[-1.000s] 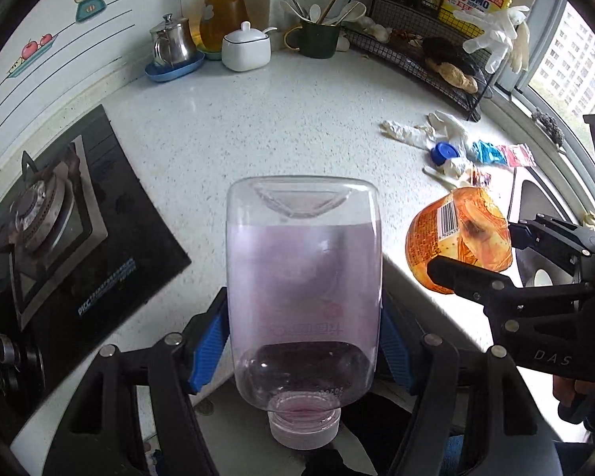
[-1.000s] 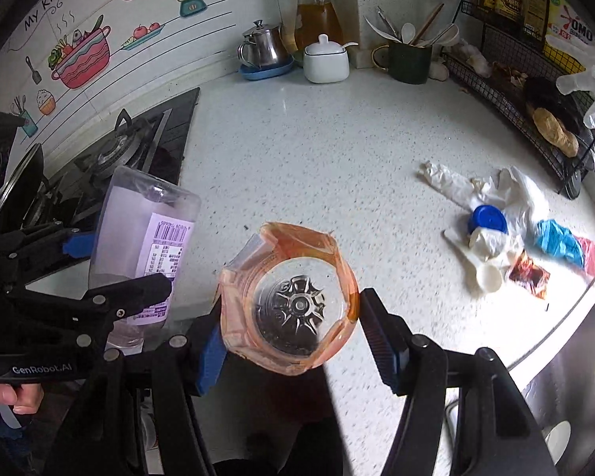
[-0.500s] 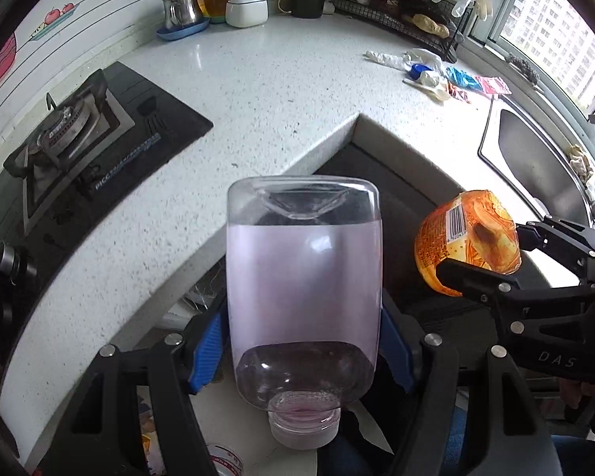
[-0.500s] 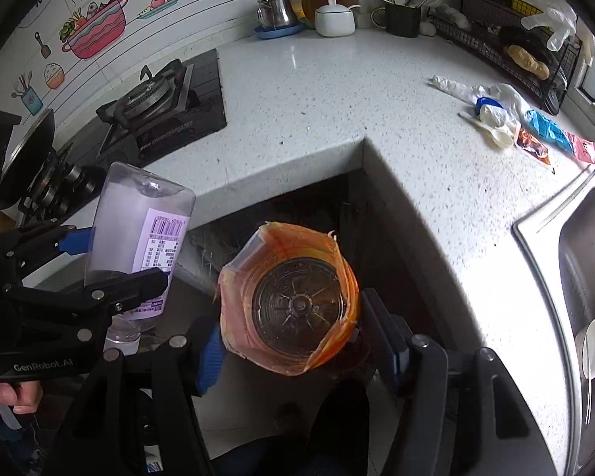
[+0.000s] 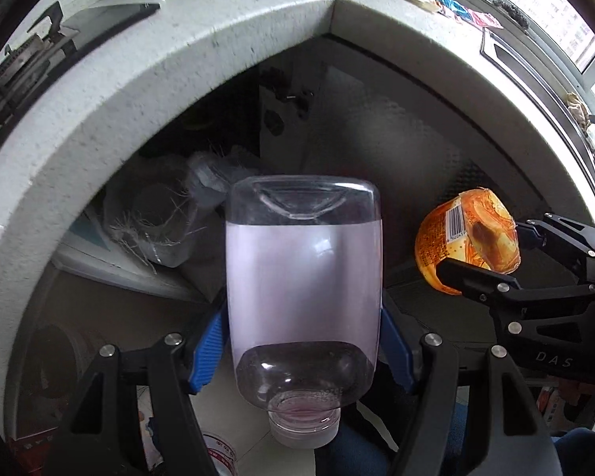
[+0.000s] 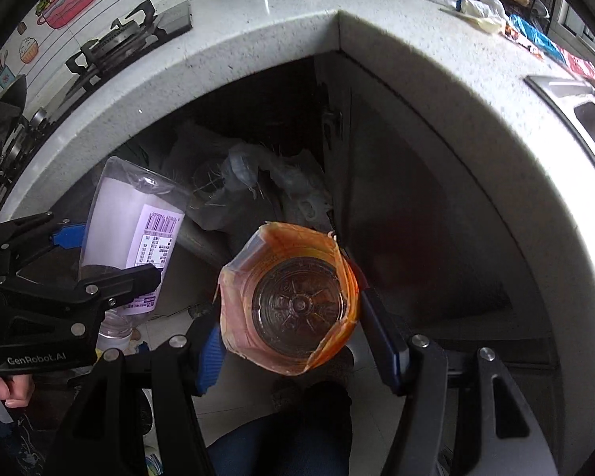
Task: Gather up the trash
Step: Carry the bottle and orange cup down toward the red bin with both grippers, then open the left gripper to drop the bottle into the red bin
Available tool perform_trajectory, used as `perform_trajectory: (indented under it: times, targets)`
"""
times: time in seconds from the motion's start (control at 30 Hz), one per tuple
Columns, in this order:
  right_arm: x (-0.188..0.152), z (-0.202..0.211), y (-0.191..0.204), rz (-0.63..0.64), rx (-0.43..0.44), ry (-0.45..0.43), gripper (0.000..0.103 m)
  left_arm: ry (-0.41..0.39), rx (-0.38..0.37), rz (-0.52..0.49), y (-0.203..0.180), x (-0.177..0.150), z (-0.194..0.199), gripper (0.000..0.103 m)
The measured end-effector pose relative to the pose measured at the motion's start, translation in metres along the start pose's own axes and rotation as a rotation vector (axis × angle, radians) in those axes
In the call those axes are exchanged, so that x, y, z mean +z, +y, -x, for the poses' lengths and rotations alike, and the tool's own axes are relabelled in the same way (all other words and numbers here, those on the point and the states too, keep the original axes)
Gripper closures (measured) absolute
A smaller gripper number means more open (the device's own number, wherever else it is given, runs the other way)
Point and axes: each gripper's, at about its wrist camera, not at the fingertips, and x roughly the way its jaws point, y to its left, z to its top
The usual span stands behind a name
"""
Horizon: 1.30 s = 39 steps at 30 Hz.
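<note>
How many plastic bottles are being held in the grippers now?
2. The clear bottle with the pale purple label is in the left gripper; the orange-labelled bottle is in the right gripper.

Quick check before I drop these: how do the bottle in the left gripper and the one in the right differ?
The clear bottle wears a pale lilac label; the orange bottle has an orange wrap, torn and loose at its base. The clear bottle has flat sides and a squarish base; the orange one looks round and squatter. Both are empty-looking plastic, each clamped base-forward: clear in the left gripper, orange in the right gripper.
</note>
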Motion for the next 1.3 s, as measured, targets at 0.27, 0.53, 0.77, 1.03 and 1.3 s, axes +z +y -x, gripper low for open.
perform_trajectory:
  times: [0.27, 0.53, 0.77, 1.03, 1.3]
  targets:
    - [-0.013, -0.084, -0.016, -0.042, -0.019, 0.011, 0.043, 0.019, -0.054, -0.007, 0.013, -0.007, -0.102, 0.036]
    - [-0.036, -0.159, -0.037, -0.086, -0.049, 0.034, 0.043, 0.088, -0.120, -0.066, 0.017, -0.012, -0.194, 0.036]
    - [-0.054, -0.196, -0.060, -0.164, -0.048, 0.048, 0.043, 0.140, -0.130, -0.141, 0.007, 0.001, -0.255, 0.036]
    - [-0.060, -0.228, -0.084, -0.236, -0.076, 0.043, 0.043, 0.184, -0.128, -0.214, -0.002, 0.012, -0.301, 0.036]
    - [-0.058, -0.241, -0.093, -0.252, -0.086, 0.048, 0.043, 0.215, -0.144, -0.245, -0.007, 0.018, -0.320, 0.036]
